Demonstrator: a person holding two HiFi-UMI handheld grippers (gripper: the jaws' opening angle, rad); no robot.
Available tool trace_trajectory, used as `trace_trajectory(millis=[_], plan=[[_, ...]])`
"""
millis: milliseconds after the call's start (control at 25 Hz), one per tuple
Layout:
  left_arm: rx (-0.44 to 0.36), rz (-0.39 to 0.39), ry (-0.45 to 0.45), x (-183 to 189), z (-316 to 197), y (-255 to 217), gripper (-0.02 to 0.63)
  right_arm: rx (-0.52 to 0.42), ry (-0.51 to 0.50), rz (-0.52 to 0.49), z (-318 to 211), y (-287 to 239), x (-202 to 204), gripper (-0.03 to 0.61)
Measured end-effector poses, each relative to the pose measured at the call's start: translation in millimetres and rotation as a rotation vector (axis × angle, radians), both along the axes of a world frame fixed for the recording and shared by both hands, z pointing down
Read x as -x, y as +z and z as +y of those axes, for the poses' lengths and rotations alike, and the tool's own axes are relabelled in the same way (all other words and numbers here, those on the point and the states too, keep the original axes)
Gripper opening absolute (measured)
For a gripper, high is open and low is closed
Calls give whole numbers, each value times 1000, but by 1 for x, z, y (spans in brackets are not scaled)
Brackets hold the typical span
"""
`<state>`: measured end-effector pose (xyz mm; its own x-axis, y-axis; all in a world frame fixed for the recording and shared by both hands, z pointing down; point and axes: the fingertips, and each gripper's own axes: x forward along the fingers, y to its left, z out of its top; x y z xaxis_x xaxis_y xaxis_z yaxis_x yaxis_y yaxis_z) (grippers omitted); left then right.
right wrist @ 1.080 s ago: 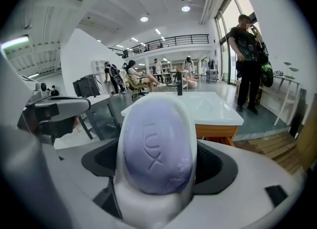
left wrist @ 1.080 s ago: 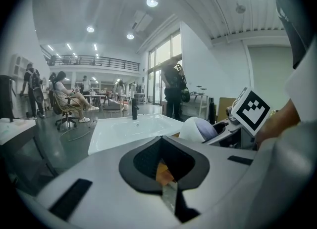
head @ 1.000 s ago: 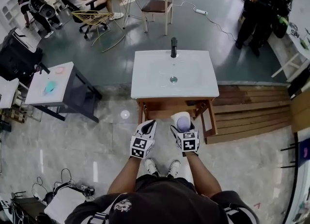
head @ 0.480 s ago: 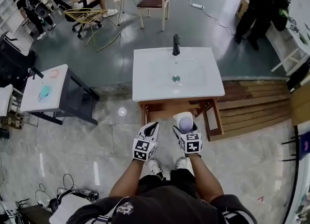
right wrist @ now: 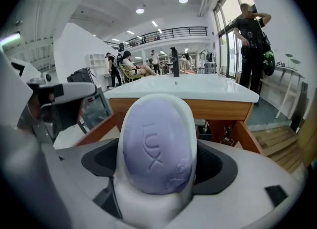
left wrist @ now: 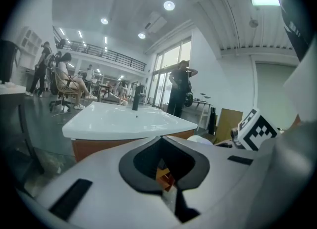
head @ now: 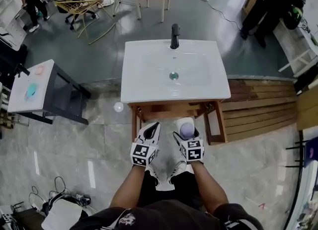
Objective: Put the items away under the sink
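Right claw (head: pixel 187 133) clamped on dished soap (right wrist: pixel 156 146), sink cabinet (head: pixel 169 109) close at 12 o'clock; left claw (head: pixel 150 129) closed, empty.

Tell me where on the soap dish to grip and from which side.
Grip the white soap dish by its two long side walls, coming from its near end, as the right gripper holds it now. The purple bar in it is rounded and smooth, so jaws on the bar itself would likely slip.

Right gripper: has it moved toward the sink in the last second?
No, not noticeably: the right gripper, holding the soap dish, is just short of the sink, at its front edge, as before.
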<state>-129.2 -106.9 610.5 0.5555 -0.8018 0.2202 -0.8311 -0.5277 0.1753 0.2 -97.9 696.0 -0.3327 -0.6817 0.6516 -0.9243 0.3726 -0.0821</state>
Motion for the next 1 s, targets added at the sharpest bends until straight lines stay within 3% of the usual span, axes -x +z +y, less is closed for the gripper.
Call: trace_trajectory(millis=[360,680,840,1000], plan=[[-43,-46,-32,-23,-57,171,8,-25,0,35,-43,169,-23,459],[-66,-22,-51,-35,-82,315,8,-120,-23,69,-75,278,-28,459],[-104,-27,-54,-37,-89,366,8,-160,-26,57,-87,320,-27,459],[-140,-32,-60,-32,-96,386,8,-205,-24,47,-101,335,-22,459]])
